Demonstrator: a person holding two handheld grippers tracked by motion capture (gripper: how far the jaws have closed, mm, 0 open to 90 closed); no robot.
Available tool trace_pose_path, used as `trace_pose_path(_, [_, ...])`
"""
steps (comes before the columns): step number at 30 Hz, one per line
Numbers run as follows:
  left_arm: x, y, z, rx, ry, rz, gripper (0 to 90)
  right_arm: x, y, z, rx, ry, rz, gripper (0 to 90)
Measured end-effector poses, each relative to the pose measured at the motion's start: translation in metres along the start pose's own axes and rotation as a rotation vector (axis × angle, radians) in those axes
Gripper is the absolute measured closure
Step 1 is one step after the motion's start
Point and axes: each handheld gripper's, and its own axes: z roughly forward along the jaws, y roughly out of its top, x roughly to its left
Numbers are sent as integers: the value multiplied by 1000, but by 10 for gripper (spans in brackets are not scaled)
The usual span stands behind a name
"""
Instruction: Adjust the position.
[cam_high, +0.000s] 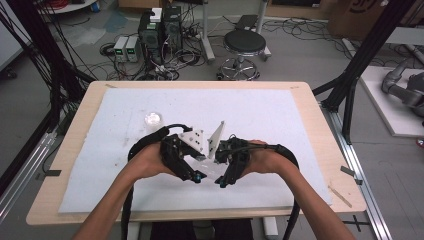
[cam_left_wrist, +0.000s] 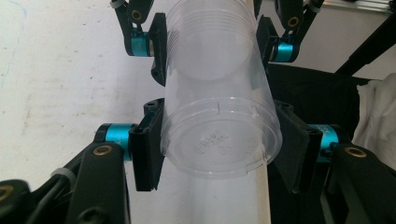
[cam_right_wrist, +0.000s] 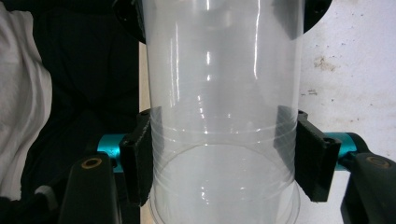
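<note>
Both the left gripper (cam_left_wrist: 219, 144) and the right gripper (cam_right_wrist: 224, 163) clench the clear, thin-walled plastic jar (cam_left_wrist: 219, 107), probably light, slippery and best clamped near its stiffer ends.

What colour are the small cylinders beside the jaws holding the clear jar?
Turquoise blue cylinders, clearest in the left gripper view.

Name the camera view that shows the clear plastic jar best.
The left gripper view: the clear plastic jar shows along its length, embossed base nearest. The right gripper view shows its wall and threaded end up close. In the high view it is barely visible between the hands.
</note>
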Motion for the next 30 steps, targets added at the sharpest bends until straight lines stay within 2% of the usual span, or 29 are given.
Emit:
trace_pose_path(3, [0, 0, 0, -4, 1, -4, 419, 0, 0, 0, -2, -4, 0, 324])
trace_pose_path(4, [1, 0, -1, 5, 1, 7, 419, 0, 0, 0, -3, -2, 0, 314])
trace_pose_path(6, [0, 0, -1, 3, 2, 7, 419, 0, 0, 0, -6, 2, -1, 280])
trace_pose_path(7, [0, 0, -2, 3, 4, 8, 418, 0, 0, 0, -9, 8, 3, 226])
trace_pose_path(14, [0, -1, -3, -1, 3, 8, 419, 0, -1, -1, -23, 3, 4, 175])
trace_pose_path(15, [-1, -1, -3, -9, 2, -2, 419, 0, -1, -1, -23, 3, 4, 175])
trace_pose_path(22, [-1, -2, -5, -9, 2, 9, 419, 0, -3, 0, -50, 5, 11, 131])
trace_pose_path(26, [-1, -7, -6, -41, -4, -3, 419, -1, -4, -3, -85, -18, 21, 128])
trace_pose_path(29, [-1, -15, -6, -93, -3, -15, 419, -1, -8, -8, -149, 6, 27, 128])
trace_pose_path(30, [-1, -18, -6, -105, 0, -20, 419, -1, -9, -9, -171, -2, 16, 128])
